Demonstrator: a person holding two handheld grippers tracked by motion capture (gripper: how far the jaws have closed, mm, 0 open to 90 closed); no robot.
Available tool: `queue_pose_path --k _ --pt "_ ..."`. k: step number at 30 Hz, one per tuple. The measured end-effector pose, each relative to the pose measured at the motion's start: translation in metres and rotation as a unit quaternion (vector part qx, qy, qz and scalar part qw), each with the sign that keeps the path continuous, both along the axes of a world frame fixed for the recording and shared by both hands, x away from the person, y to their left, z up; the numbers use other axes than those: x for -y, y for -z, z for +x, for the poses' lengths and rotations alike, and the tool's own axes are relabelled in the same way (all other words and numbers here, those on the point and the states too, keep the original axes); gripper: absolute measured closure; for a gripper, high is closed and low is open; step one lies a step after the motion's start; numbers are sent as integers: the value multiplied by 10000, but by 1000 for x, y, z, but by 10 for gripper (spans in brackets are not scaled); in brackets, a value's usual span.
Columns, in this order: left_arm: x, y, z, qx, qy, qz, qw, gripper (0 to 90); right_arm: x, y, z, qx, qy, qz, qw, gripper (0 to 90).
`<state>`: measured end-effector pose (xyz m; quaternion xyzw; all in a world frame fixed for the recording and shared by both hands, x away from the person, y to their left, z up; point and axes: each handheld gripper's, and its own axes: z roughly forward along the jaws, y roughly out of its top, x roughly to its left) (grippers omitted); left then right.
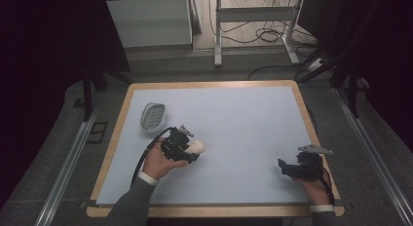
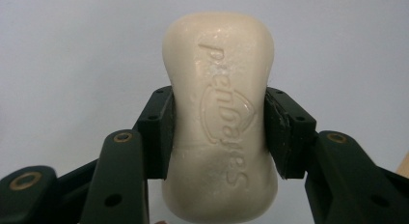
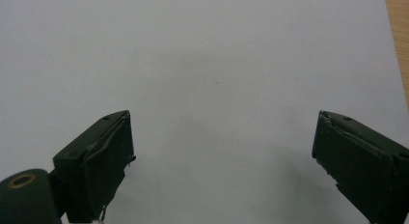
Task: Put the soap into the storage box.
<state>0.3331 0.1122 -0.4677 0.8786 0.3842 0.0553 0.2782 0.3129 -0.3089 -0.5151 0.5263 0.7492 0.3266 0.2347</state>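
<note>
One cream soap bar [image 2: 219, 118] is pinched at its waist by the left gripper [image 2: 219, 132], near the table's [image 1: 253, 114] left front. One white soap dish [image 1: 153, 116] lies nearby. The right gripper [image 3: 222, 161] gapes wide, holding nothing. The bar's embossed lettering is hard to read.

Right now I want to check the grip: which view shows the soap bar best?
The left gripper view: the soap bar sits close up, embossed lettering legible, pads pressing both sides. The high view shows it small, half hidden by the left tool.
</note>
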Motion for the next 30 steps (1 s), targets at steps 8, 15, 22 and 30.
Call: queue_pose_path --k 8,15,22,30 --pt "-9 -5 3 51 -88 21 9999 496 0 0 0 -6 8 -4 10000 71" --pt "-18 -9 6 58 -191 21 9998 496 0 0 0 -15 22 5 10000 71" --pt "-28 -11 10 72 -329 -18 9994 496 1 0 0 -41 26 0 10000 71" --pt "-37 -16 15 99 -411 -56 9991 496 1 1 0 -41 46 -1 10000 71"
